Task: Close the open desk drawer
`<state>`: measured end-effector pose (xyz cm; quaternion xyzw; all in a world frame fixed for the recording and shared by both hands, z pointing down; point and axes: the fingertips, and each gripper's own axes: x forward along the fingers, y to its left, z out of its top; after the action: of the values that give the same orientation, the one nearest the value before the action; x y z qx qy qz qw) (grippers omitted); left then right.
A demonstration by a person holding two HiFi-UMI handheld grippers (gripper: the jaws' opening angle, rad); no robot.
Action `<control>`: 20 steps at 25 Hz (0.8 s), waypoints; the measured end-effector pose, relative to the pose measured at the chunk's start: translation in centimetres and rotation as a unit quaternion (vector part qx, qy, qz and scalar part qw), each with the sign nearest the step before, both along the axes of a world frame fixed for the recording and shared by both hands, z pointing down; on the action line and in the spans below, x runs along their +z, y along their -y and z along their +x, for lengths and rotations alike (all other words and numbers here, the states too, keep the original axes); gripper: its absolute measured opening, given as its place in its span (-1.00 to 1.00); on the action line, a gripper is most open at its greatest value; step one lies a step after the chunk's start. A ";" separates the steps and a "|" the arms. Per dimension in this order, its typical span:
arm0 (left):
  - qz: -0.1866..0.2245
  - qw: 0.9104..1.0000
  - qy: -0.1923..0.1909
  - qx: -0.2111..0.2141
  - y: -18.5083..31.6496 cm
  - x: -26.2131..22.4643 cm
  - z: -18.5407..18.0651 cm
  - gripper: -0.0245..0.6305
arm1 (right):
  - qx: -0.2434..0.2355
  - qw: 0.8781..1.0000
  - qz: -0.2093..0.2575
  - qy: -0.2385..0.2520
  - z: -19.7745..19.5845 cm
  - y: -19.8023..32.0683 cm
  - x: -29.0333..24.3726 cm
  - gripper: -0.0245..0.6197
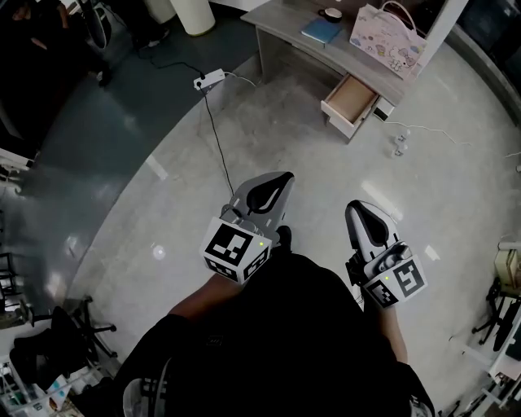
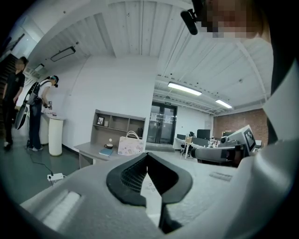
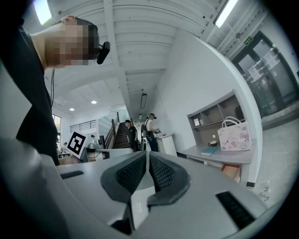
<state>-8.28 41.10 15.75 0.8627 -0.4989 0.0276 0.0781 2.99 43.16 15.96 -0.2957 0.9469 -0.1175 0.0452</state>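
The grey desk [image 1: 286,31] stands far ahead at the top of the head view. Its drawer [image 1: 352,99] is pulled out and shows a bare wooden bottom. In the right gripper view the drawer [image 3: 232,171] shows under the desk's top at the right. My left gripper [image 1: 281,181] and right gripper [image 1: 356,208] are held side by side in front of the person's body, well short of the desk, pointing toward it. Both are shut with nothing between their pads. In their own views, the left gripper [image 2: 147,155] and the right gripper [image 3: 148,153] have their tips together.
A pink handbag [image 1: 389,37], a blue book [image 1: 322,31] and a cup [image 1: 331,14] sit on the desk. A power strip [image 1: 209,80] with a black cable lies on the floor left of the desk, and a small bottle [image 1: 399,147] lies near the drawer. Two people [image 3: 150,130] stand far off.
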 end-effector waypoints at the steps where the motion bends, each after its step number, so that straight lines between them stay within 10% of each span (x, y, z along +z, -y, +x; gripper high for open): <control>1: -0.001 1.000 -0.003 0.001 1.2 0.0 -0.7 -0.90 | 0.001 1.000 -0.002 0.000 -0.8 1.2 -0.1 -0.87; 20: -0.021 0.999 0.030 0.010 25.2 3.5 -0.2 -0.90 | -0.010 0.999 -0.050 0.015 -1.0 24.5 5.0 -0.87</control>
<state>-8.52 15.86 19.21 0.8645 -0.4917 0.0646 0.0814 1.97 18.64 20.94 -0.2861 0.9421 -0.1693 0.0435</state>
